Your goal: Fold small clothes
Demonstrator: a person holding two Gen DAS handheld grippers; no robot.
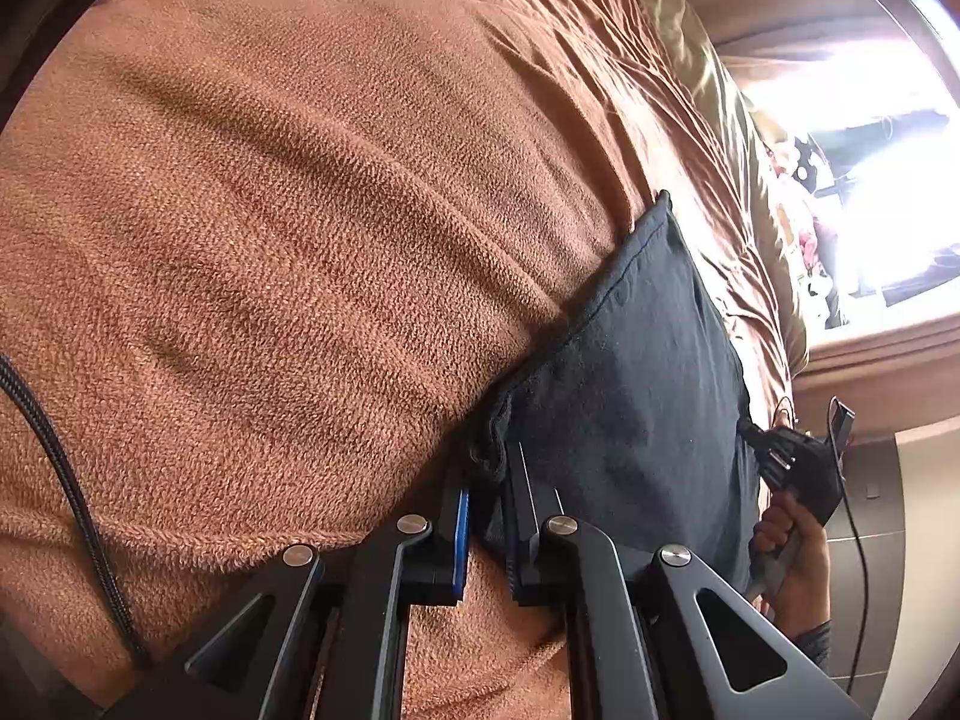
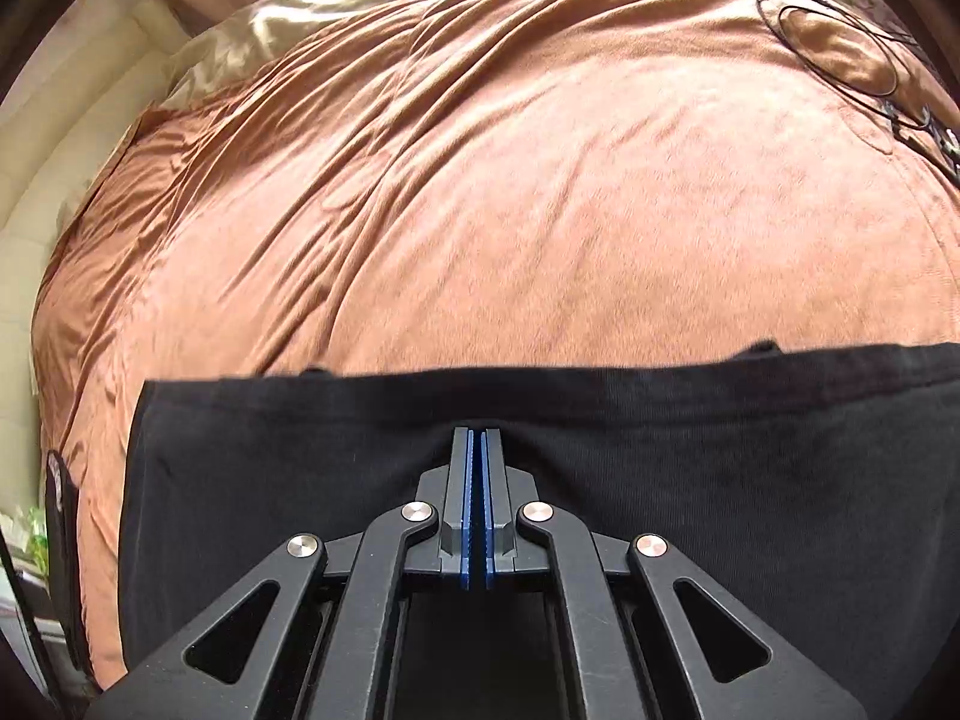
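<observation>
A dark, near-black small garment lies flat on a brown fleece blanket. In the left wrist view my left gripper is shut on a bunched corner of the cloth, which fills the gap between the blue pads. At the garment's far side a hand holds my right gripper, which pinches that edge. In the right wrist view the garment spans the lower frame with a straight top edge. My right gripper is shut there, and the cloth puckers around its tip.
The blanket covers a bed, with a beige sheet past it. A thin black cable loop lies at the blanket's far right. A braided cable hangs at the left. Bright windows and wooden furniture stand beyond the bed.
</observation>
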